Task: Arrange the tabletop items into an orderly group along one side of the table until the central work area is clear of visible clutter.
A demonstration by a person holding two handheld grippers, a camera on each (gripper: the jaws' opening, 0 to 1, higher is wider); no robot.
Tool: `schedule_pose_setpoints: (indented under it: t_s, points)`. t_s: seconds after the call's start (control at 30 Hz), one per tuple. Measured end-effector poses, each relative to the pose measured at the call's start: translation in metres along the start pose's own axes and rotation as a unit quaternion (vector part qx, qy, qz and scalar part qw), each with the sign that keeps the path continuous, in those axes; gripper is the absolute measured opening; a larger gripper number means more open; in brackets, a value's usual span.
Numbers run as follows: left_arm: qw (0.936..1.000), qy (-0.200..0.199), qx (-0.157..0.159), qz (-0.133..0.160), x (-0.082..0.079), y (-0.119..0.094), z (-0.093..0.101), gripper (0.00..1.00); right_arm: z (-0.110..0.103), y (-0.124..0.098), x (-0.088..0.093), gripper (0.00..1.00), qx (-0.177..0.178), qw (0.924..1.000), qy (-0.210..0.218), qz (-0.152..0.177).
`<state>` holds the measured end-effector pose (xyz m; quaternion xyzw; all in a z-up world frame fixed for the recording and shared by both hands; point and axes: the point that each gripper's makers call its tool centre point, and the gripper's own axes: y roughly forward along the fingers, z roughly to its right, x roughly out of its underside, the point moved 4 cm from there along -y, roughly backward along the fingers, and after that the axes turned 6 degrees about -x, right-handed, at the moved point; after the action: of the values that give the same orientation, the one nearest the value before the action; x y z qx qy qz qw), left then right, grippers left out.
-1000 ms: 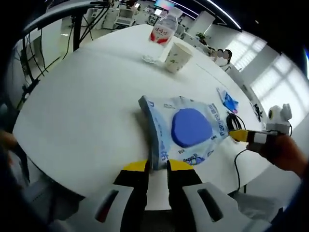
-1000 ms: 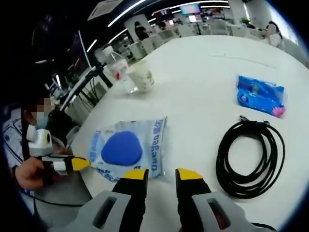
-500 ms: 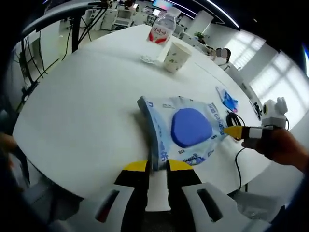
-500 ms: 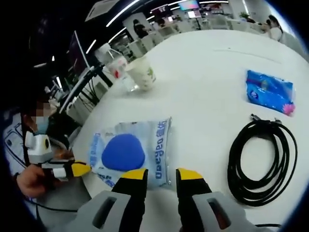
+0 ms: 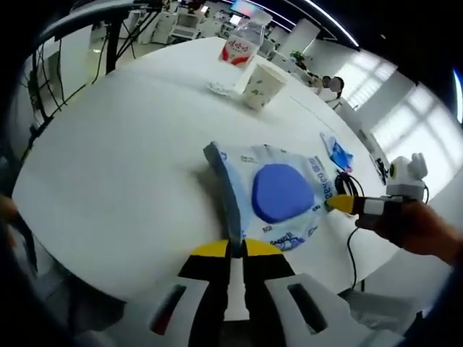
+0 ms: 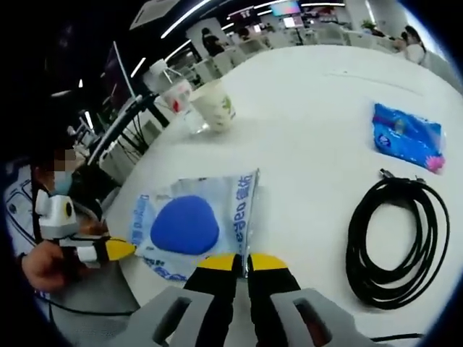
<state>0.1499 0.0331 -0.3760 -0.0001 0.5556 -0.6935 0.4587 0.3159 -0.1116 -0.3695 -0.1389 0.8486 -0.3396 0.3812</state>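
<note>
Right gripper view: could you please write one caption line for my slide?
Right gripper shut on the edge of the blue-and-white packet, with a coiled black cable beside it on the white table.

The setting is a large open-plan office. A broad white round desk (image 5: 116,166) takes up the foreground, its top smooth and bright. Long strip lights (image 6: 189,19) run across a dark ceiling. In the left gripper view, tall windows (image 5: 401,116) on the far side let in strong daylight. Beyond the desk stand rows of white workstations (image 6: 289,36) with monitors, and black stands with hanging cables (image 5: 43,72) rise by the desk's edge.
</note>
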Motion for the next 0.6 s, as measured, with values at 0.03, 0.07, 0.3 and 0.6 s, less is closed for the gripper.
schedule_pose_setpoints:
  t_s: [0.03, 0.07, 0.3, 0.6]
  points:
    - [1.0, 0.001, 0.001, 0.001, 0.0, 0.0, 0.001, 0.02, -0.001, 0.001, 0.0, 0.01, 0.0, 1.0, 0.0, 0.001]
    - [1.0, 0.002, 0.004, 0.001, 0.0, -0.002, 0.003, 0.02, -0.001, 0.0, -0.001, 0.0, 0.0, 1.0, 0.0, 0.003]
    - [0.9999, 0.009, 0.013, 0.006, -0.004, -0.017, 0.02, 0.01, 0.001, -0.007, -0.006, 0.0, -0.002, 0.9999, 0.001, 0.014]
    - [0.9993, 0.029, 0.024, 0.006, -0.013, -0.011, 0.032, 0.01, 0.013, -0.017, -0.01, 0.0, 0.009, 0.9995, 0.005, 0.03]
